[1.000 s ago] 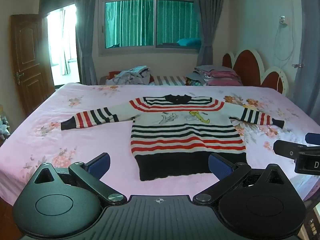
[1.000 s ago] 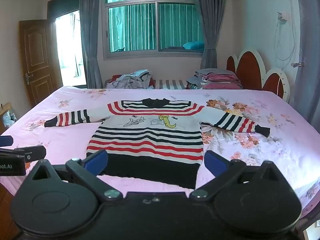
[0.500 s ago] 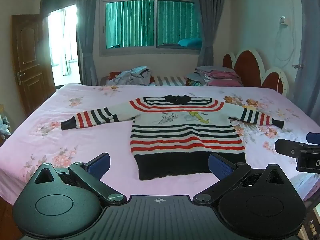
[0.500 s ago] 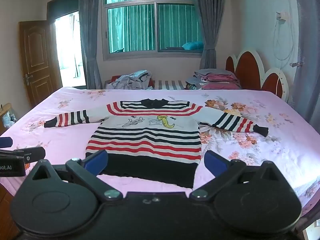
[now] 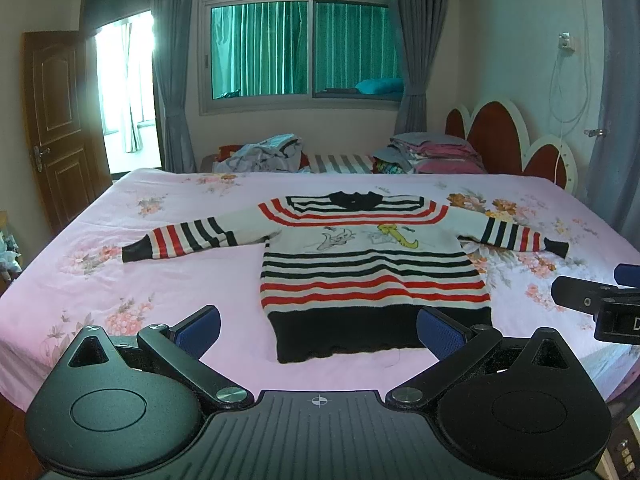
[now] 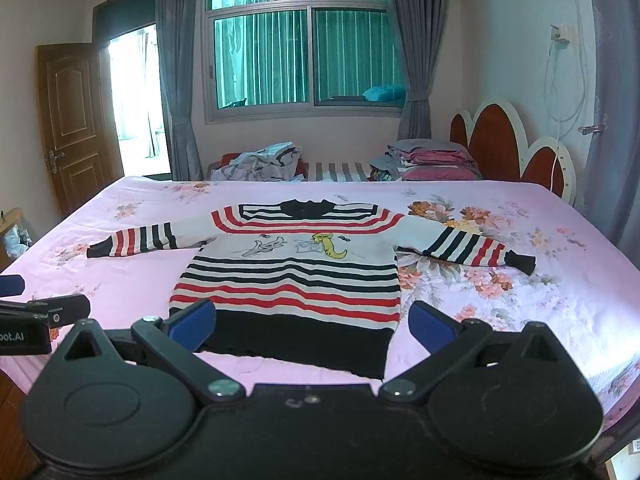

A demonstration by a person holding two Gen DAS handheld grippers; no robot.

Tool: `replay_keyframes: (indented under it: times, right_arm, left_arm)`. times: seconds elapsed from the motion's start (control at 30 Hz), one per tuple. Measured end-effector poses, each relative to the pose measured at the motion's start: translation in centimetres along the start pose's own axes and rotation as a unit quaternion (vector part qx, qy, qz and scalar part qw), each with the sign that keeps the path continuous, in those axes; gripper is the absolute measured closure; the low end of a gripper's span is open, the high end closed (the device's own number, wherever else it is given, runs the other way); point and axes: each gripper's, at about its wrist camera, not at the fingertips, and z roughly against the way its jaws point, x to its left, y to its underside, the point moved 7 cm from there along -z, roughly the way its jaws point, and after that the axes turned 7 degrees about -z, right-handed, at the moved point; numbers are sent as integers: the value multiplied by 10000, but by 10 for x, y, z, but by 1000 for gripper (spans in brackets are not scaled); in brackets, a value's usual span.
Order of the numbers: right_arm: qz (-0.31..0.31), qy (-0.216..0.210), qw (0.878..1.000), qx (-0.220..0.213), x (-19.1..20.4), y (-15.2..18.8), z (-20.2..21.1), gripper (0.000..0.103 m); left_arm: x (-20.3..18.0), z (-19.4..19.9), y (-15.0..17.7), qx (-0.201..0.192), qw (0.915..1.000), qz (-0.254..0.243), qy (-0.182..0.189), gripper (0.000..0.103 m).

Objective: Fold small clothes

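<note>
A small striped sweater, black, white and red with a dark hem, lies flat and face up on the pink floral bedsheet, both sleeves spread out. It also shows in the right wrist view. My left gripper is open and empty, held above the bed's near edge in front of the hem. My right gripper is open and empty, also just short of the hem. Each gripper shows at the edge of the other's view: the right one, the left one.
Past the bed's far side lie a loose pile of clothes and a folded stack. A red and white headboard stands at the right. A brown door is at the left.
Both grippers have drifted slightly; the sweater sits a little further left and closer in the right wrist view. Both grippers stay open and the sweater has not moved.
</note>
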Motion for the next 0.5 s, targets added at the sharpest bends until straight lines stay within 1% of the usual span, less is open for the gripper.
replay_keyframes:
  times: [0.5]
  right_arm:
    - [6,-9,10000,4,3,-2,-3,0]
  left_arm:
    - [3,-1,-4,-21,10000,-34,-38,0]
